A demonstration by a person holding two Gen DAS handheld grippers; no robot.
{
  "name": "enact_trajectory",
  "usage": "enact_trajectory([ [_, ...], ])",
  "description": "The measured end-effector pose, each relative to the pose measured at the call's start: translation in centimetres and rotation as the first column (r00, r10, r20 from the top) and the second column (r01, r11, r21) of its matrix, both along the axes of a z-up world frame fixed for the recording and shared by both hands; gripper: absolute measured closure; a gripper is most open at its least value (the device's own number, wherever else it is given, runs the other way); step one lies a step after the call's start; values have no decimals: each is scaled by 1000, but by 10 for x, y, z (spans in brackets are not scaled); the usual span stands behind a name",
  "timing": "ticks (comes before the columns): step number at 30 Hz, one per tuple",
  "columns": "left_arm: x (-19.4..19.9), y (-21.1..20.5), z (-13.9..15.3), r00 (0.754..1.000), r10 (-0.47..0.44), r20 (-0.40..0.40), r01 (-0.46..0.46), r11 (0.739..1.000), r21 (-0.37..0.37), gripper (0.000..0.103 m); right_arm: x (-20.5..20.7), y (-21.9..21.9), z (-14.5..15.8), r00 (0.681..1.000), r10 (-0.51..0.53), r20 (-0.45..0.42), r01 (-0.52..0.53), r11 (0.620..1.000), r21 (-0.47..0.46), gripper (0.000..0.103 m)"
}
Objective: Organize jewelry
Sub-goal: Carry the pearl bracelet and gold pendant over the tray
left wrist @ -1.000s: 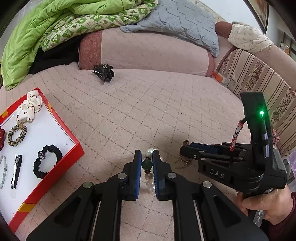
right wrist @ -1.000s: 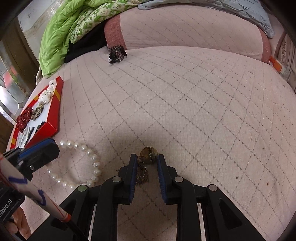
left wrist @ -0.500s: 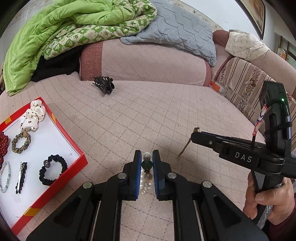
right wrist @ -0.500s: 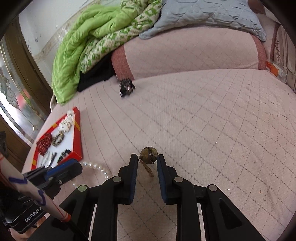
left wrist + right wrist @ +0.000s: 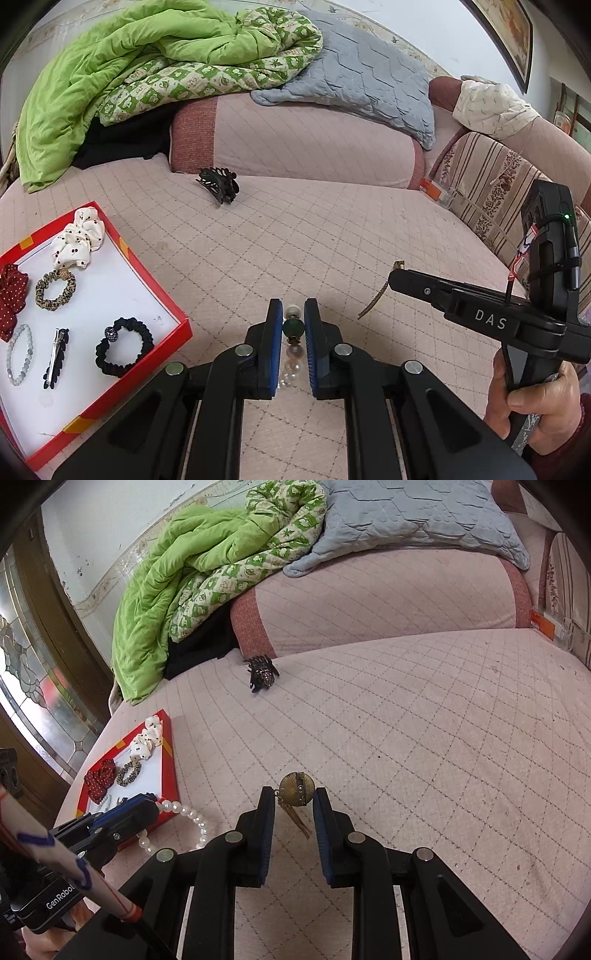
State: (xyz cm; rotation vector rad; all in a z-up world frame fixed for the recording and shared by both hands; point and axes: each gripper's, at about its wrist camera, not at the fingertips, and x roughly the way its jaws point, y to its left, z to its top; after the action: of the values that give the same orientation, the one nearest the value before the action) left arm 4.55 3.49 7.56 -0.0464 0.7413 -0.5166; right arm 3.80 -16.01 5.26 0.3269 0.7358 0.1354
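My left gripper [image 5: 293, 310] is shut on a pearl necklace [image 5: 291, 363] at its dark green bead [image 5: 293, 326]; the pearls dangle below, above the pink quilted seat. In the right wrist view the same necklace [image 5: 195, 818] loops down from the left gripper [image 5: 147, 806]. My right gripper [image 5: 294, 795] is shut on a round brass pendant [image 5: 296, 789], whose chain [image 5: 297, 821] hangs between the fingers. The left wrist view shows that gripper [image 5: 397, 273] at the right, chain [image 5: 373, 304] trailing. A red tray [image 5: 147, 273] with a white floor lies left of both.
The tray [image 5: 168, 771] holds scrunchies, a bead bracelet [image 5: 18, 354] and a hair clip [image 5: 55, 356]. A black claw clip [image 5: 218, 184] lies by the pink bolster [image 5: 295, 140]. A green blanket [image 5: 129, 62] and grey pillow [image 5: 369, 81] sit behind; a striped armrest [image 5: 491, 199] is right.
Both grippers have risen off the seat. The pearl necklace now hangs from the left one, and the pendant and chain, which lay on the fabric, hang from the right one.
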Motion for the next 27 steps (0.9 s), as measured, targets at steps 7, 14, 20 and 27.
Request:
enact_trajectory([
  [7, -1, 7, 3, 1000, 12, 5, -12, 1000, -5, 92, 1, 5, 1, 1000, 3, 1, -3, 1000, 2, 80],
  [14, -1, 18, 6, 999, 35, 9, -34, 999, -12, 92, 4, 12, 3, 1000, 17, 9, -17, 1000, 6, 80],
  [20, -2, 34, 10, 998, 58, 15, -58, 998, -24, 92, 6, 26, 5, 999, 38, 13, -38, 999, 12, 80],
  [27, -2, 61, 14, 994, 103, 23, -102, 994, -37, 92, 10, 55, 13, 996, 80, 39, -81, 996, 28, 80],
])
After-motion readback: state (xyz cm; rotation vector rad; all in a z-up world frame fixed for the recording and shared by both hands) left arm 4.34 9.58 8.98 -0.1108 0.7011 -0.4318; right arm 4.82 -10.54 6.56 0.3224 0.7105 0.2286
